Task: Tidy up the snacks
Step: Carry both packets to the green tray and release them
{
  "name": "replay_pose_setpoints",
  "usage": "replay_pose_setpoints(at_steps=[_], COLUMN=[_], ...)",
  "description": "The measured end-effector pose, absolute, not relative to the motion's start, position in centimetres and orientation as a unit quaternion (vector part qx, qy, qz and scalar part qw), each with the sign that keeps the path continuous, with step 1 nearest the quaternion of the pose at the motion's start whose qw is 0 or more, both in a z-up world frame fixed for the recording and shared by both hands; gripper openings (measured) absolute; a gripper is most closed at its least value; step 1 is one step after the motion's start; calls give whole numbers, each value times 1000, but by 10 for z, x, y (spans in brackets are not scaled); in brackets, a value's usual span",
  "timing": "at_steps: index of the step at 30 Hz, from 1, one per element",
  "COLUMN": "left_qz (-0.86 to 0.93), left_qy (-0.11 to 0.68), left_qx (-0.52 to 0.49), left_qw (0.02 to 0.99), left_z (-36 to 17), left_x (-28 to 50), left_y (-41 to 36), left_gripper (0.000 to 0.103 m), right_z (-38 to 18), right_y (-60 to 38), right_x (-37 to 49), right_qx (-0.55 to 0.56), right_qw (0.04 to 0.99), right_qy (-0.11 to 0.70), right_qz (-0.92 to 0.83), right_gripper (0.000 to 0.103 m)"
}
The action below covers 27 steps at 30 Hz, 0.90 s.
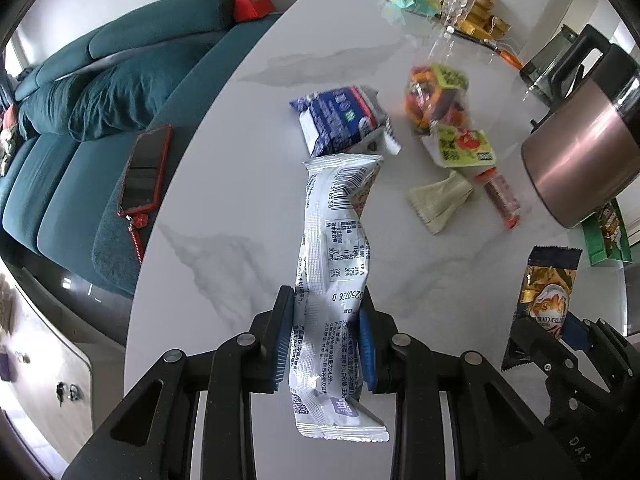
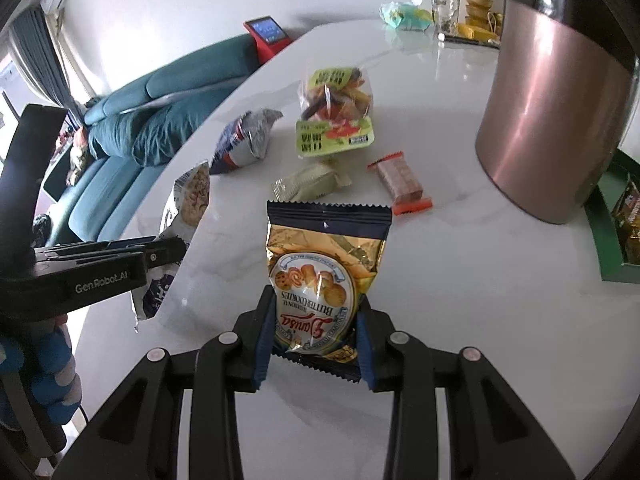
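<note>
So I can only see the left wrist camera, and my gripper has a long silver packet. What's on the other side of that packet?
Observer: The right wrist view shows its front: the long silver packet has cookies printed on it.
Operator: And the gold packet on my right, what does it say?
Observer: The gold packet reads "Butter Cookies", with cookie pictures. The right gripper is shut on its lower end.
Operator: Is anything inside that green box behind the big pot?
Observer: Yes. The green box beside the copper pot holds at least one brown and gold packet; the rest is cut off by the picture's edge.
</note>
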<state>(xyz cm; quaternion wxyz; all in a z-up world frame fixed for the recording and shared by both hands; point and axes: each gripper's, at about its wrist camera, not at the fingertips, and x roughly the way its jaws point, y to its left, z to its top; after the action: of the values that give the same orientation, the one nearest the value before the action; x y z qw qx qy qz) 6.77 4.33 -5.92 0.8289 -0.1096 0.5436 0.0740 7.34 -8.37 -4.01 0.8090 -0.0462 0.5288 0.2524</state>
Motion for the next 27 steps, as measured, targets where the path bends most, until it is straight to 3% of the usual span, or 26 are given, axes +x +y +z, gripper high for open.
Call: replay_pose_setpoints(at_steps=[13,27], left_qz=[45,-56], left_qy=[518,530], left_qx=[-84,-55], left_qw=[850,844], left_z=[-11,3], left_x=[48,65], left_y=[-29,-223], left_gripper=[25,25], right_z=[0,16], right_y=[-165,-356], right_x=[56,70], right_qx=[-18,4], right_qw=[828,844], right_qy=[499,506], right_qz=[253,180], right_gripper=[2,2])
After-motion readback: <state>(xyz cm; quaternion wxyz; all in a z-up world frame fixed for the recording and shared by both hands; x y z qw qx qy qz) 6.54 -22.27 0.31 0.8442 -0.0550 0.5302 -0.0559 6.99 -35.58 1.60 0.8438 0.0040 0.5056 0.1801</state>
